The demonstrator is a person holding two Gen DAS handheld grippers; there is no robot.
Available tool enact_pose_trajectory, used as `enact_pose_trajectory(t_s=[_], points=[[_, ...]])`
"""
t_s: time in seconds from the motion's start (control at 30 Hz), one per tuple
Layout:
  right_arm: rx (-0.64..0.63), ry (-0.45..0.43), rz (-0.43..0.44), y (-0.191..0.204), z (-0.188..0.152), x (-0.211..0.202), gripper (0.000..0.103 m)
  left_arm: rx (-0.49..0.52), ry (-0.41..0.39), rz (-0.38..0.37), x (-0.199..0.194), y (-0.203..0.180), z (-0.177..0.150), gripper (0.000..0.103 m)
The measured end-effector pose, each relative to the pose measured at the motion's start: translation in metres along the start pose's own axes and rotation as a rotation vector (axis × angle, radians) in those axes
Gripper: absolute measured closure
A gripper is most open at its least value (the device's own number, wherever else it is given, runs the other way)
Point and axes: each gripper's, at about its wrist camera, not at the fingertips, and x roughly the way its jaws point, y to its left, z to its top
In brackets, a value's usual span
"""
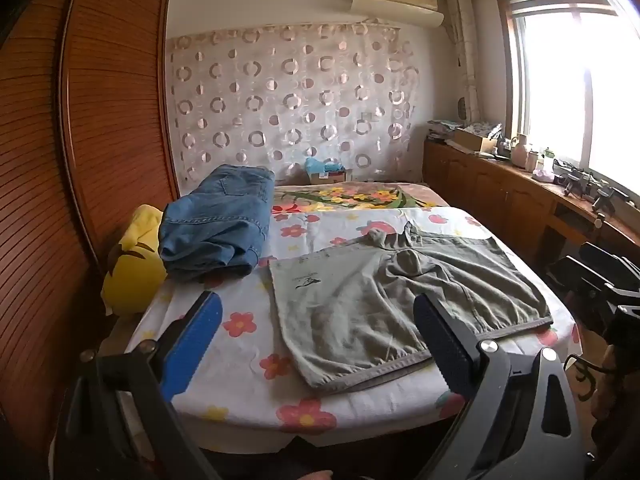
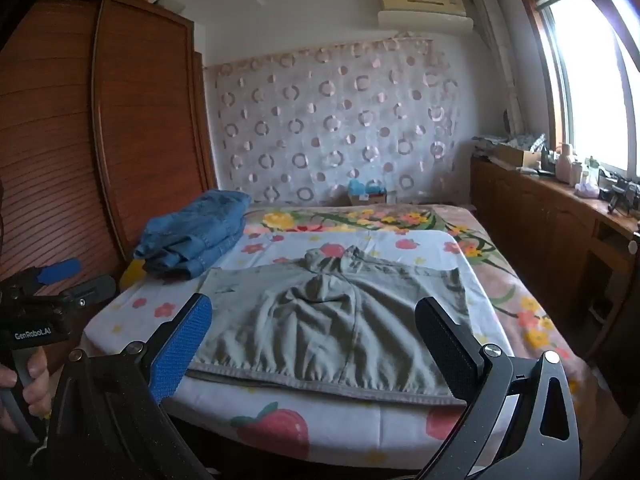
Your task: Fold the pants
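Note:
Grey-green shorts (image 1: 392, 300) lie folded flat on the flowered sheet at the near end of the bed; they also show in the right wrist view (image 2: 332, 320). My left gripper (image 1: 316, 320) is open and empty, held above the bed's near edge, its fingers spanning the shorts' left part. My right gripper (image 2: 316, 320) is open and empty, hovering in front of the shorts' near hem. The left gripper also shows at the left in the right wrist view (image 2: 48, 284). The right gripper's body (image 1: 600, 280) shows at the right edge in the left wrist view.
Folded blue jeans (image 1: 220, 224) lie at the bed's left side next to a yellow plush toy (image 1: 132, 264). A wooden wardrobe (image 1: 80, 160) stands on the left. A cluttered wooden cabinet (image 1: 520, 184) runs under the window on the right. A box (image 1: 326, 172) sits at the headboard.

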Motion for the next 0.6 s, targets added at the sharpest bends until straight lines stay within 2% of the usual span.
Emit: enact_pose_trajectory(t_s=[0.6], points=[[-0.003, -0.007, 0.003, 0.0018, -0.0007, -0.0009, 0.0, 0.001, 0.001, 0.004, 0.0, -0.0002, -0.0001, 0.006]])
